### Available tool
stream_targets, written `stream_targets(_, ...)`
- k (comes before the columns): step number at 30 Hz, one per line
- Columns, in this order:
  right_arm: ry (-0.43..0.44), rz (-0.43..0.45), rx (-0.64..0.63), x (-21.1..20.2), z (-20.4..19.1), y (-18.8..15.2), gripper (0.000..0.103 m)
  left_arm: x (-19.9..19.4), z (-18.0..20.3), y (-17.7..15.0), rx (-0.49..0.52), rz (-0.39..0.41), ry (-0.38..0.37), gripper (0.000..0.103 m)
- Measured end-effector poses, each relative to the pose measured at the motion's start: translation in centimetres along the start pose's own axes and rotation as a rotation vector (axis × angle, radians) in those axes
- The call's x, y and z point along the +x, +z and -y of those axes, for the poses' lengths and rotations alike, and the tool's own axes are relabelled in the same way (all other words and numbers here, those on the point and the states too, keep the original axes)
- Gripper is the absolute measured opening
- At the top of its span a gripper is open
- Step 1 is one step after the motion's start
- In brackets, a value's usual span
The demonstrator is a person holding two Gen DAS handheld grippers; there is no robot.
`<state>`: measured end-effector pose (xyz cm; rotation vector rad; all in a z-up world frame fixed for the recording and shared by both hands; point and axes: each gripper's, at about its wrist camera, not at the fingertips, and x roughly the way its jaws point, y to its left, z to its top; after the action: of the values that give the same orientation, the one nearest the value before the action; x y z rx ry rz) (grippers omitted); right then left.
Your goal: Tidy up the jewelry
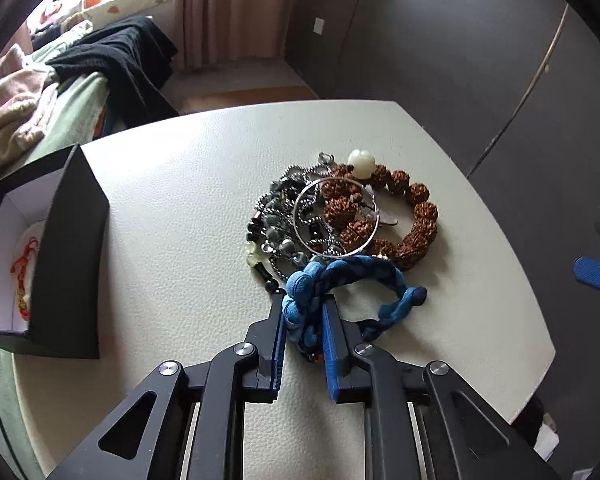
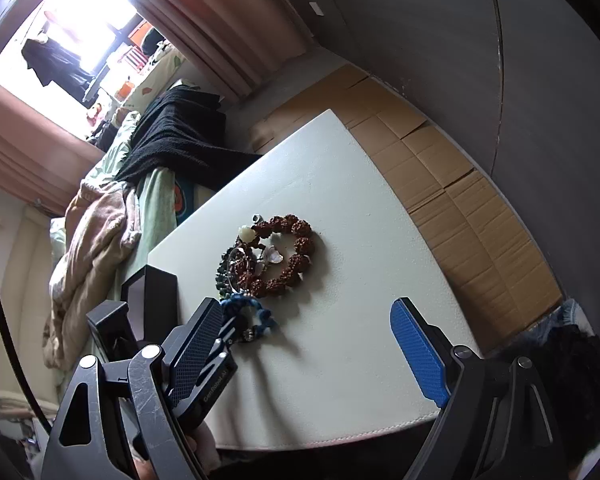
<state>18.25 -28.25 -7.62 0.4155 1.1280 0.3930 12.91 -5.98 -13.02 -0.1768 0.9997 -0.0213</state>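
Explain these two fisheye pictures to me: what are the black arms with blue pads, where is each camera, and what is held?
There is no robot: a person holds a two-finger gripper in each hand, and a camera on each looks forward along its fingers. In the left wrist view the left gripper has closed on the blue braided bracelet, at the near edge of a jewelry pile with a brown bead bracelet on the white table. A black box, open, stands to the left with a red cord piece inside. In the right wrist view the right gripper is open and holds nothing.
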Motion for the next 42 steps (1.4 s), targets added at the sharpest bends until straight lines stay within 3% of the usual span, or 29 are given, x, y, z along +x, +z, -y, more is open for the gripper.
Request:
stream_targets(5,0.002,-0.008,0.0,0.6,-0.2,0.1,0.088,-2.7,-0.4,0.6,-0.018,0.076,-0.031,0.017)
stream_targets(8,0.004,-0.009,-0.004,0.9,-0.5,0.2,0.088,-4.6,-0.7,0.9,-0.024,0.138,-0.004,0.017)
stream_targets(16,-0.001,-0.022,-0.008,2.3,-1.5,0.5,0.088,-7.2,-2.8,2.0,-0.081,0.218,-0.027,0.017)
stream_targets(23,0.01,-0.037,-0.014,4.0,-2.5,1.0,0.087,-7.9,-5.3,3.1,-0.128,0.282,0.026,0.017)
stream_targets(31,0.109,-0.072,0.014,6.7,-3.3,2.2,0.057,-7.9,-8.3,4.2,-0.19,0.31,0.042,0.017)
stream_targets(35,0.118,-0.101,0.001,8.5,-4.6,2.5,0.049,-8.0,-9.4,4.3,-0.217,0.304,0.037,0.017)
stream_targets(38,0.107,-0.108,-0.021,9.5,-5.7,2.4,0.047,-8.4,-10.1,4.2,-0.228,0.311,0.033,0.017)
stream_targets(39,0.097,-0.107,-0.031,9.8,-6.0,2.5,0.042,-8.6,-10.4,4.1,-0.232,0.311,0.031,0.017)
stream_targets(42,0.033,-0.1,-0.057,10.9,-6.6,2.4,0.037,-8.9,-10.9,3.9,-0.243,0.312,0.028,0.017)
